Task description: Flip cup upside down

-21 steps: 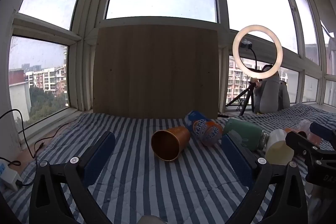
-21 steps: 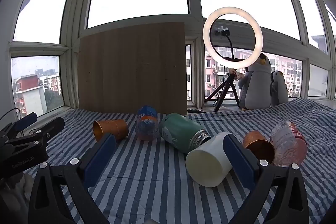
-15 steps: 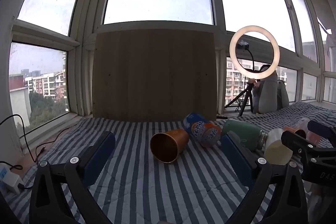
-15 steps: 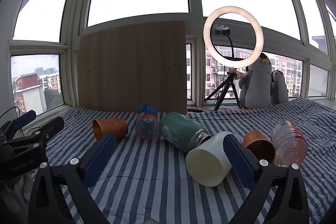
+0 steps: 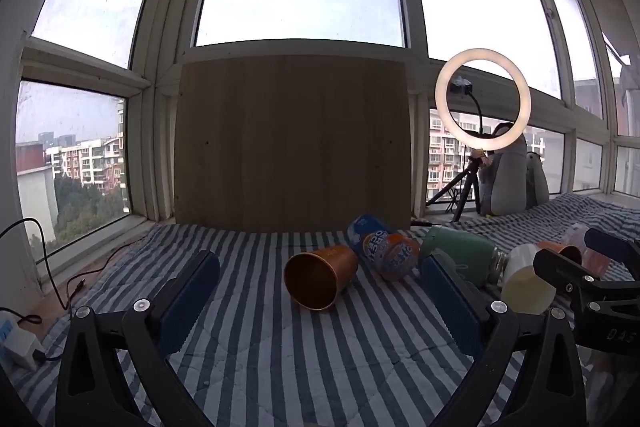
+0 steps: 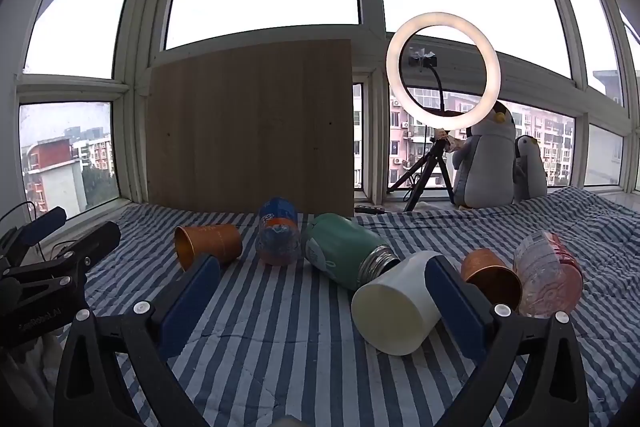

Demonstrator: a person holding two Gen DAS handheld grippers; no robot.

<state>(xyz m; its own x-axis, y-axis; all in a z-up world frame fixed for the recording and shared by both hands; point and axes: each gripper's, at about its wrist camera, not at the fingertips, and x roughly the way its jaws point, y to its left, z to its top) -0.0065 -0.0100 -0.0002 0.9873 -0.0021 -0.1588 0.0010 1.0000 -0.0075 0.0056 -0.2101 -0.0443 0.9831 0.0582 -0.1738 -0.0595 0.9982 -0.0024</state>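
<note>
**Two open grippers, cup lying on its side**

Two grippers hover over the striped cloth, both with fingers spread wide and holding nothing. The orange cup lies on its side, mouth toward the left gripper, framed between that gripper's blue pads but farther back, untouched. Just beside its base lies a soda bottle, then a green jar, a white cup, a second copper cup and a clear pink bottle, all toppled toward the cloth's right edge. The right gripper straddles the white cup's near end; its right pad hides part of it. In the left view, the jar and white cup are partly covered.
</note>
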